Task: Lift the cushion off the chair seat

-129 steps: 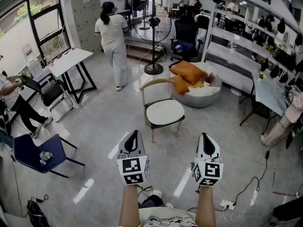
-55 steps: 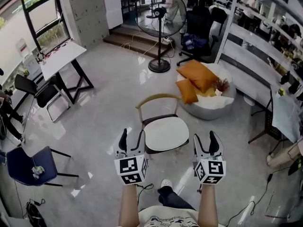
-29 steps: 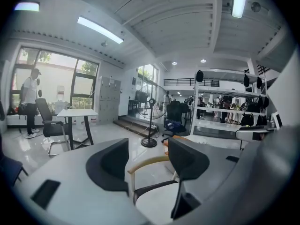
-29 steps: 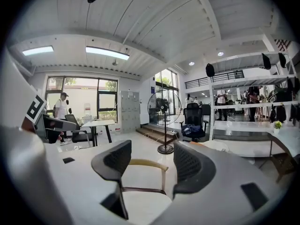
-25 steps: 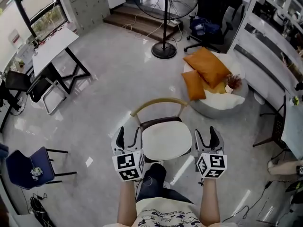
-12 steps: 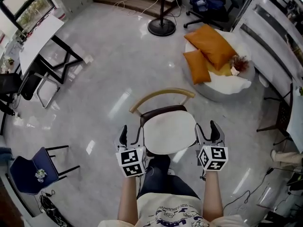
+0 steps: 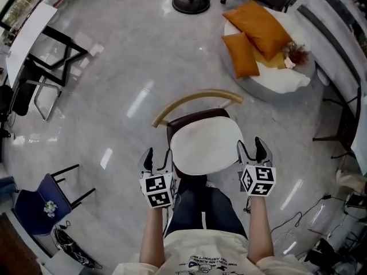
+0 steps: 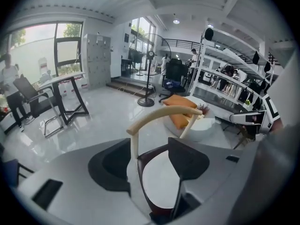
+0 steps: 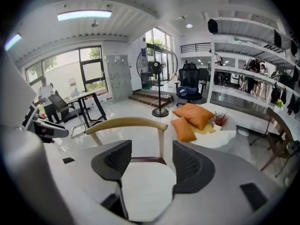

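Note:
A round white cushion [image 7: 206, 148] lies on the dark seat of a chair with a curved pale wooden backrest [image 7: 198, 100]. My left gripper [image 7: 155, 155] stands open at the seat's left front edge, nothing between its jaws. My right gripper [image 7: 256, 148] stands open just off the cushion's right edge, also empty. In the left gripper view the cushion [image 8: 157, 182] and the backrest [image 8: 166, 114] show between the open jaws [image 8: 149, 165]. In the right gripper view the cushion [image 9: 145, 191] lies between and below the open jaws [image 9: 149, 162].
A white beanbag [image 7: 281, 76] with two orange pillows [image 7: 259, 24] lies beyond the chair to the right. A fan base [image 7: 190, 3] stands at the far middle. A black-legged table [image 7: 40, 36] and a blue chair [image 7: 37, 202] are at the left. Cables [image 7: 298, 222] run along the floor at the right.
I have walked up to the chair, which now sits directly below between my grippers. Both grippers stay open and have drawn in beside the seat's front edges.

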`<state>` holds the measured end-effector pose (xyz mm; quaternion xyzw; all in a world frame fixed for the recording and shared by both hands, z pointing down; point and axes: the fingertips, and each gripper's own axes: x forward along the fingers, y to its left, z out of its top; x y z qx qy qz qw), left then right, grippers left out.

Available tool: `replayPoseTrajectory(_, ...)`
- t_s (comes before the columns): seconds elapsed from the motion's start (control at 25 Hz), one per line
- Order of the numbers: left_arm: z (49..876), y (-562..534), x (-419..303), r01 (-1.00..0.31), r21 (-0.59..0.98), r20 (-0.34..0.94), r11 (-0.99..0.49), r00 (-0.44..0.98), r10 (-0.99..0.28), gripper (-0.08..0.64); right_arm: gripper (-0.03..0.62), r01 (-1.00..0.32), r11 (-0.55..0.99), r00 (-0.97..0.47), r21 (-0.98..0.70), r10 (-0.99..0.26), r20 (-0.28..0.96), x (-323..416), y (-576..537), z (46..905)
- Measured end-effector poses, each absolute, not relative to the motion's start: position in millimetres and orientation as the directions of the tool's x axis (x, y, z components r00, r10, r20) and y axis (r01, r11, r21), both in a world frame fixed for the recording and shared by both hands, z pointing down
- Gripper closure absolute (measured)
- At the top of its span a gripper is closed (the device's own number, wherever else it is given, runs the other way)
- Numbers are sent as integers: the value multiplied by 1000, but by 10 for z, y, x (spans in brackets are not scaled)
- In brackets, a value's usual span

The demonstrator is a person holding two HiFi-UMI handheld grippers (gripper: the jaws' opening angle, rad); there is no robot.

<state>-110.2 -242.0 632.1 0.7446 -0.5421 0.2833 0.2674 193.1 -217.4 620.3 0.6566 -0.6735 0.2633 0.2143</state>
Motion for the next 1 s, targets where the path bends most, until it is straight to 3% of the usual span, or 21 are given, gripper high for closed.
replayPoseTrajectory(0.52,7693,-2195,-1189,-962,114,837,-249,228,-498,301,314,-997,22,-75,-76,-587,806,1967,-1988,7765)
replayPoseTrajectory(1.0,9097,-1994,-1083,-966,165,909,-199,227,-350,301,316,-997,57,-72,-50,-480,875,2206,-1941,9013)
